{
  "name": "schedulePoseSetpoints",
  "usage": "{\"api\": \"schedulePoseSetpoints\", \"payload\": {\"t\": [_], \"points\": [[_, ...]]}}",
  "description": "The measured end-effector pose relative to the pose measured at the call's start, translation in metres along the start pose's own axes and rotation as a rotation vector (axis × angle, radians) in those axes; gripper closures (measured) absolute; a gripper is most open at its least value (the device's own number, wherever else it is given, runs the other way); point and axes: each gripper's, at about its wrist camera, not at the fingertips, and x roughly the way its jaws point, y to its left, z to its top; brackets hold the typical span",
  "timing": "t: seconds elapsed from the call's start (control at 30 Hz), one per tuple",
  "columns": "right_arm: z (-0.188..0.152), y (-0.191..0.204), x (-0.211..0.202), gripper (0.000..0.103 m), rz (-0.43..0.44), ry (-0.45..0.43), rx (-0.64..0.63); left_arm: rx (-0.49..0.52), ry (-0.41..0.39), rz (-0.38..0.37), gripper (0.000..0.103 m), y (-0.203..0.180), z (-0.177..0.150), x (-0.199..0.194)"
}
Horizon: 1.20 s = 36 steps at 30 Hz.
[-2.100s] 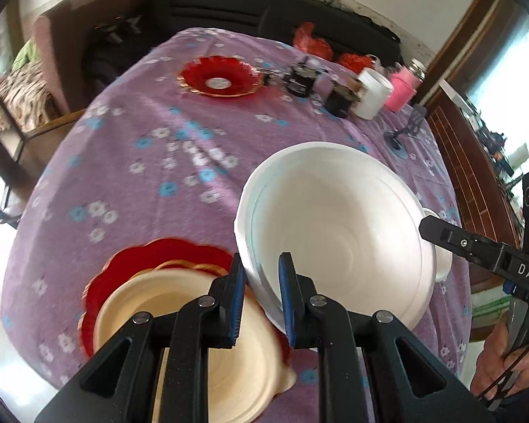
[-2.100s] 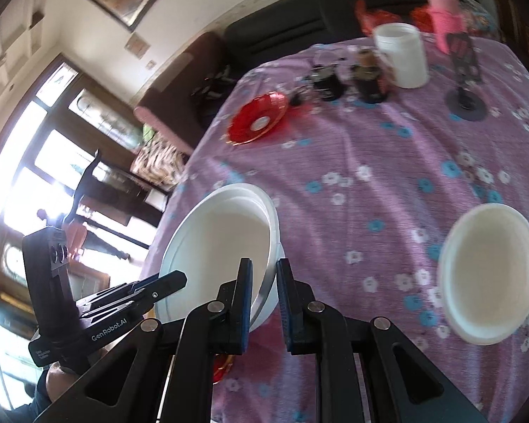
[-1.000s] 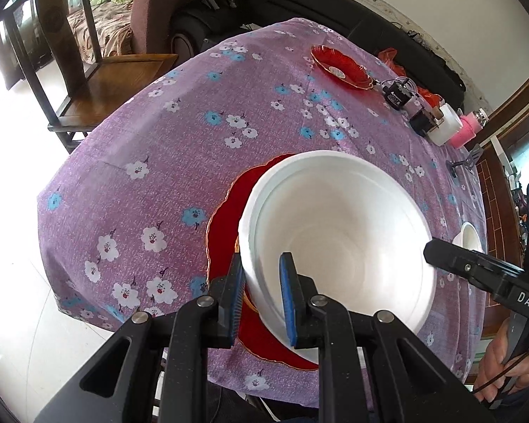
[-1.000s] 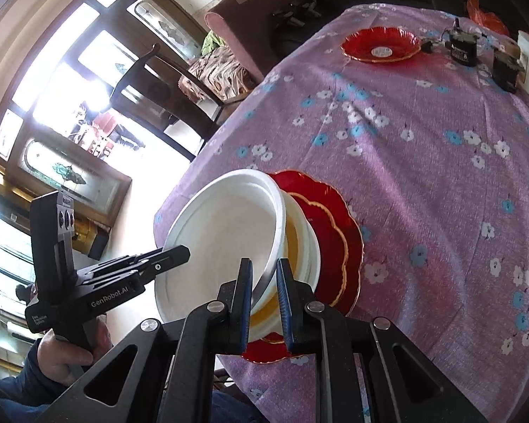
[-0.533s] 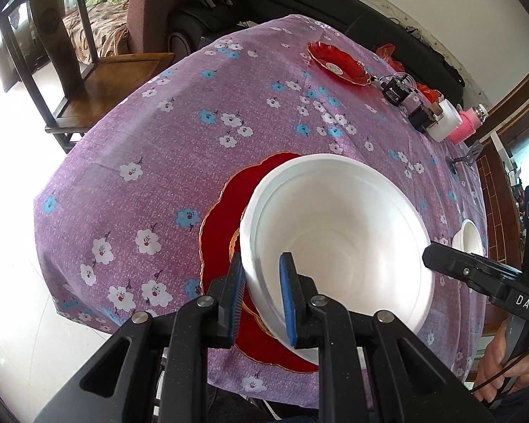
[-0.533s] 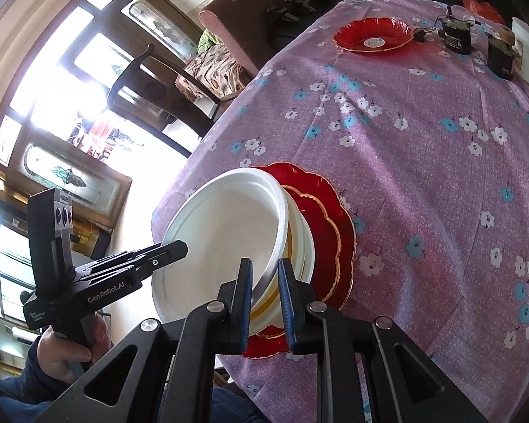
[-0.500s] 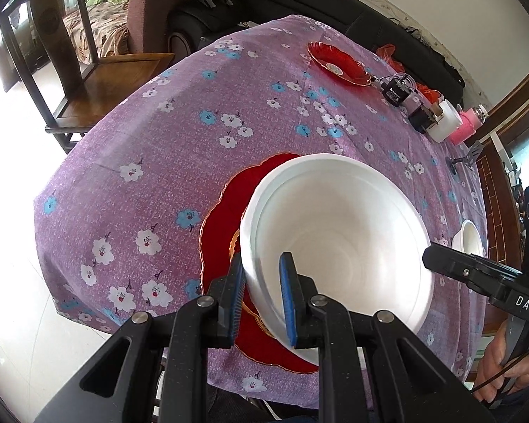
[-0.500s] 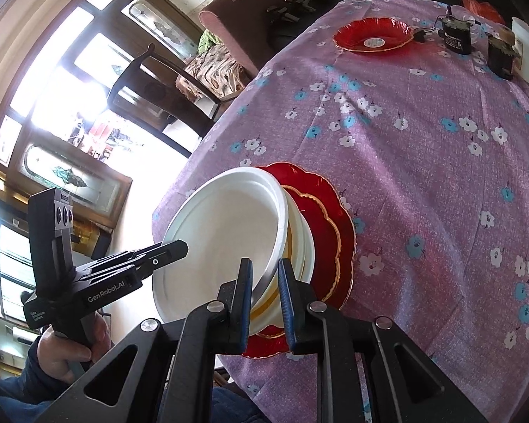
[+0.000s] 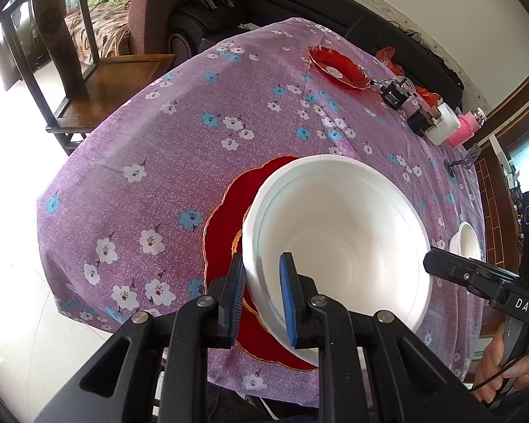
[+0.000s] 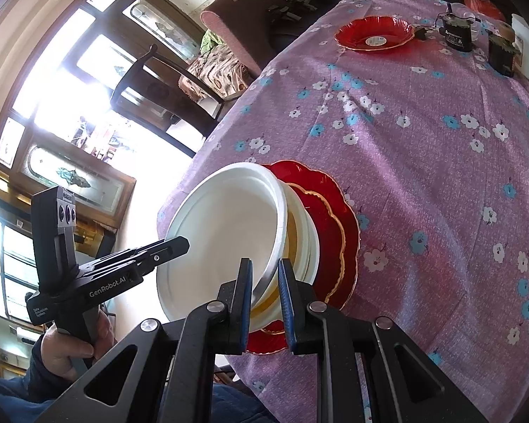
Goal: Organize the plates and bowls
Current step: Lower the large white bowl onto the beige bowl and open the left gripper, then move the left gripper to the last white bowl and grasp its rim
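Left wrist view: the left gripper (image 9: pixel 261 283) has its blue-padded jaws pinching the near rim of a large white bowl (image 9: pixel 338 236), one pad outside the wall and one inside.
Right wrist view: the right gripper (image 10: pixel 265 294) pinches the opposite side of the same white bowl (image 10: pixel 225 232); the thin rim runs between its pads.
Bowl position: it is held tilted between the two grippers, directly over a stack at the near edge of the table.
Stack beneath: a pale plate with a yellow inner face (image 10: pixel 301 236) lies on a scalloped red plate with a gold edge (image 10: pixel 338 218). The bowl's underside seems to touch or nearly touch the pale plate; I cannot tell which.
What has changed: two seconds ago the bowl was in the air further along the table, beside the stack. A second ago it had arrived over the red plate, and since then it has barely shifted and both grips are unchanged.
Meaning for the task: in my judgement the carry is finished and the bowl is being settled onto the stack; levelling it and letting go appear to be what is left.
Further out: a small white bowl (image 9: pixel 469 243) sits alone at the right side of the purple flowered tablecloth (image 9: pixel 180 148).
Far end of table: a second red plate (image 10: pixel 375 33) rests near two dark jars, a white mug and a pink container.
Person: a hand (image 10: pixel 67 347) grips the left tool's handle.
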Motion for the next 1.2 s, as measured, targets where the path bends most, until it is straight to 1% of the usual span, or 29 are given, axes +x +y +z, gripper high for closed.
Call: {"api": "schedulePoseSetpoints", "payload": {"t": [0.1, 0.33, 0.47, 0.53, 0.63, 0.7, 0.8, 0.87, 0.93, 1.0, 1.03, 1.07, 1.1, 1.13, 1.2], "points": [[0.000, -0.002, -0.005, 0.085, 0.007, -0.013, 0.012, 0.002, -0.009, 0.001, 0.083, 0.000, 0.002, -0.005], [-0.004, -0.010, -0.019, 0.085, 0.017, -0.049, 0.045, 0.019, -0.026, -0.001, 0.082, -0.005, 0.007, -0.015], [-0.007, -0.018, -0.030, 0.085, 0.013, -0.080, 0.078, 0.052, -0.042, -0.014, 0.082, -0.019, 0.013, -0.021], [-0.010, -0.028, -0.039, 0.084, 0.008, -0.102, 0.114, 0.083, -0.048, -0.028, 0.079, -0.031, 0.016, -0.024], [-0.018, -0.046, -0.053, 0.084, -0.009, -0.133, 0.167, 0.151, -0.054, -0.057, 0.071, -0.059, 0.019, -0.026], [-0.025, -0.061, -0.065, 0.083, -0.021, -0.159, 0.214, 0.199, -0.048, -0.073, 0.069, -0.079, 0.020, -0.024], [-0.041, -0.092, -0.089, 0.083, -0.054, -0.209, 0.303, 0.288, -0.015, -0.110, 0.068, -0.116, 0.017, -0.015], [-0.052, -0.112, -0.104, 0.083, -0.071, -0.240, 0.360, 0.347, 0.008, -0.128, 0.063, -0.142, 0.012, -0.007], [-0.067, -0.136, -0.123, 0.083, -0.097, -0.277, 0.427, 0.398, 0.030, -0.148, 0.055, -0.166, 0.007, 0.001], [-0.082, -0.157, -0.142, 0.078, -0.124, -0.315, 0.492, 0.440, 0.048, -0.169, 0.049, -0.190, 0.005, 0.010], [-0.090, -0.169, -0.153, 0.073, -0.139, -0.335, 0.526, 0.456, 0.059, -0.183, 0.045, -0.201, 0.003, 0.014], [-0.096, -0.177, -0.161, 0.069, -0.151, -0.349, 0.551, 0.470, 0.073, -0.196, 0.044, -0.213, 0.003, 0.020], [-0.106, -0.188, -0.173, 0.066, -0.170, -0.368, 0.581, 0.480, 0.084, -0.210, 0.040, -0.223, 0.001, 0.024], [-0.113, -0.195, -0.182, 0.065, -0.184, -0.384, 0.603, 0.490, 0.097, -0.228, 0.033, -0.234, -0.001, 0.030], [-0.127, -0.210, -0.199, 0.060, -0.216, -0.409, 0.638, 0.515, 0.119, -0.241, 0.027, -0.256, -0.005, 0.040]]}}
